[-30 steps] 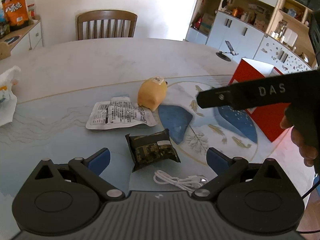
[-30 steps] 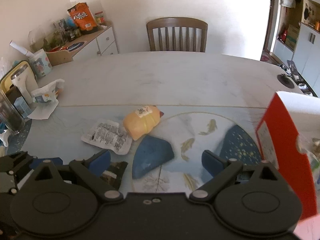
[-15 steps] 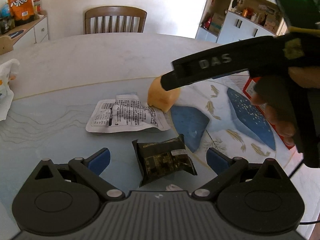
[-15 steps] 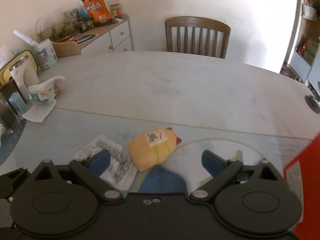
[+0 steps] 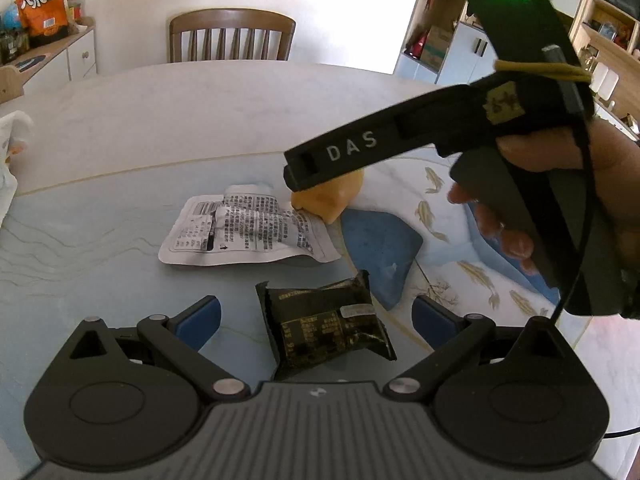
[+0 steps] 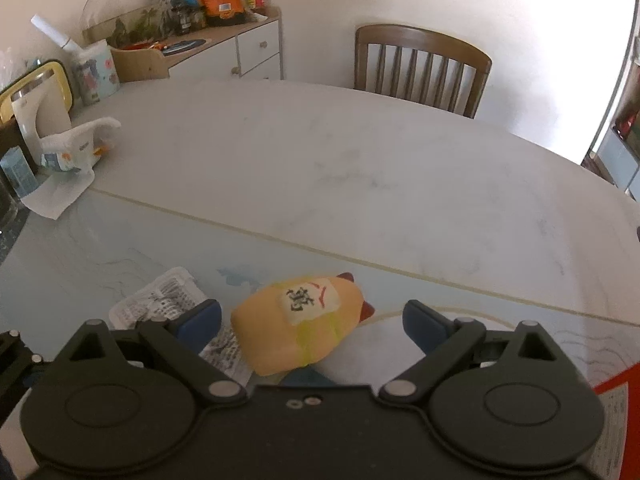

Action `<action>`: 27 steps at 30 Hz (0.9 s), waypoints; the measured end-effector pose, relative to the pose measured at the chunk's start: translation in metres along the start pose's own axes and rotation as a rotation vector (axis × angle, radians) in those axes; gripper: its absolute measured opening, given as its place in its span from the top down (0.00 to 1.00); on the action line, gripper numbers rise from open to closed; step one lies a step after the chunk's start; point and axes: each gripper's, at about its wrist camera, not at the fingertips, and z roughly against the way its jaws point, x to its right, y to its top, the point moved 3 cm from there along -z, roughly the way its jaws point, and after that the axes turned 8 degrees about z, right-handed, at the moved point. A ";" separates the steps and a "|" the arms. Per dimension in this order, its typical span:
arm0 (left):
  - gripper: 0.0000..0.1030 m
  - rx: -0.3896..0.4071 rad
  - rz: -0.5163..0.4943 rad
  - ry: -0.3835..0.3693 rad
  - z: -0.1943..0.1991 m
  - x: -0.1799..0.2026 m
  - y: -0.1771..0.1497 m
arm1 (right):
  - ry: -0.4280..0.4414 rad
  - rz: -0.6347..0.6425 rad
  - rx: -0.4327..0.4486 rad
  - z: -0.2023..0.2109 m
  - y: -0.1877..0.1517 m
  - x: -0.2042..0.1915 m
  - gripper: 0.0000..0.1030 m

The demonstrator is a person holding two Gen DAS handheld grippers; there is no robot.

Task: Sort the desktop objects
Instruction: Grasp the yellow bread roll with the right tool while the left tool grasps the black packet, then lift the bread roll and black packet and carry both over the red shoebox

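Left wrist view: your left gripper (image 5: pixel 316 316) has its jaws spread wide, nothing between the blue pads (image 5: pixel 200 320). It hangs over the black crinkled foil snack packet (image 5: pixel 326 330), which lies flat on the pale glass-topped round table (image 5: pixel 120 216) roughly centred between the fingers, no contact visible. Beyond it sits the white printed flat pouch (image 5: pixel 244 228), well clear of the black packet. The yellow squishy toy with a red tip (image 5: pixel 334 200) touches the pouch's far right corner; most of the toy is hidden behind your other tool. Your right hand (image 5: pixel 560 200) holds that black handle marked DAS, nose pointing at the toy. A brown wooden slatted chair (image 5: pixel 232 36) stands at the table's far side, and an orange snack bag (image 5: pixel 40 4) sits on the white sideboard at left.

Right wrist view: your right gripper (image 6: pixel 312 320) is also wide open and empty. The yellow toy (image 6: pixel 300 328) lies on its side on the table between the two blue pads, nearer the left one; whether either pad touches it is hard to tell from this angle, likely not. The white pouch (image 6: pixel 160 300) shows left of the toy, partly under the left finger. A red carton's (image 6: pixel 616 408) corner shows at the lower right edge. Crumpled white tissue (image 6: pixel 68 160) lies at the table's far left.
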 end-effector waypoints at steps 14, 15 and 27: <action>0.14 -0.007 -0.011 -0.003 -0.002 0.006 -0.005 | 0.044 -0.002 -0.023 -0.014 0.001 0.000 0.22; 0.15 -0.008 -0.013 -0.002 -0.002 0.007 -0.006 | 0.040 -0.002 -0.023 -0.014 0.001 -0.001 0.22; 0.47 -0.008 0.002 -0.035 0.006 0.002 -0.001 | 0.006 -0.039 -0.015 -0.006 0.000 0.001 0.27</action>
